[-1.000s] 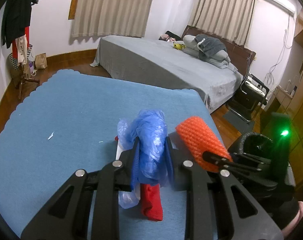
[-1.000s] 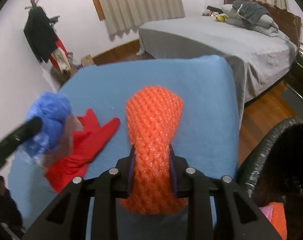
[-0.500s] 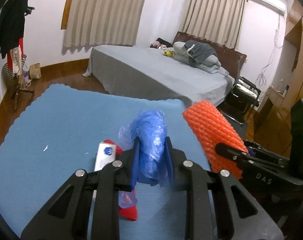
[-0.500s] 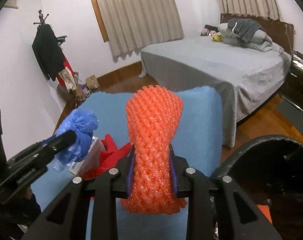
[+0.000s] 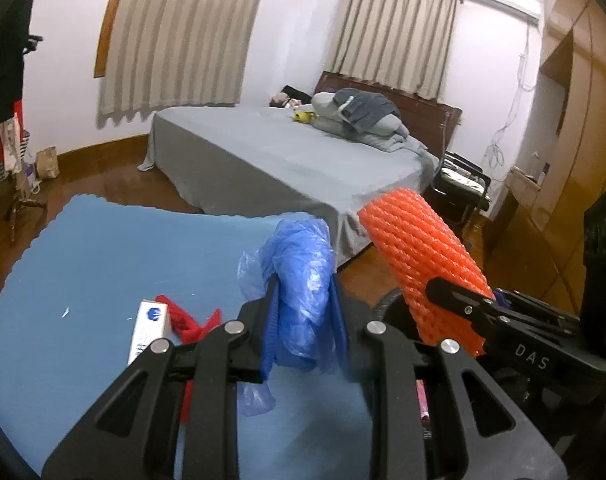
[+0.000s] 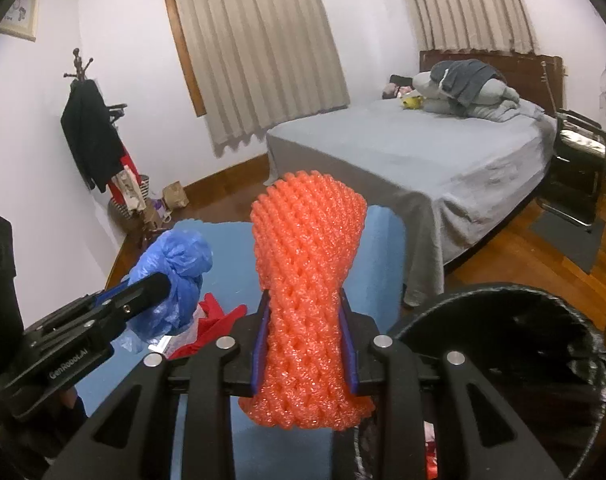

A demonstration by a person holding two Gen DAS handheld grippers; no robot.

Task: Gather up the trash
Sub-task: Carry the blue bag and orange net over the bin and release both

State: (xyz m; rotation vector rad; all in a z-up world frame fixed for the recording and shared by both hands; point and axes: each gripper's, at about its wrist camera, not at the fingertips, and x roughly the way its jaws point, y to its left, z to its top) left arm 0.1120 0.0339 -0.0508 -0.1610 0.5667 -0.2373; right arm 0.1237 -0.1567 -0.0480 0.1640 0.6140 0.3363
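My left gripper (image 5: 303, 292) is shut on a crumpled blue plastic bag (image 5: 299, 268) and holds it above the blue mat (image 5: 103, 256). It also shows in the right wrist view (image 6: 171, 272). My right gripper (image 6: 305, 320) is shut on an orange foam net sleeve (image 6: 307, 256), which shows to the right in the left wrist view (image 5: 427, 264). The black-lined trash bin (image 6: 535, 344) sits just right of it, under the right gripper's side. A red cloth (image 5: 187, 320) and a small white box (image 5: 149, 328) lie on the mat below.
A grey bed (image 6: 423, 152) stands beyond the mat. A coat rack with clothes (image 6: 91, 136) is at the left wall. A black chair (image 6: 579, 152) stands by the bed. Wooden floor surrounds the mat.
Both grippers have risen and tilted up with their loads; the mat, red cloth and box now sit lower. The bin's rim has come more into the right wrist view.
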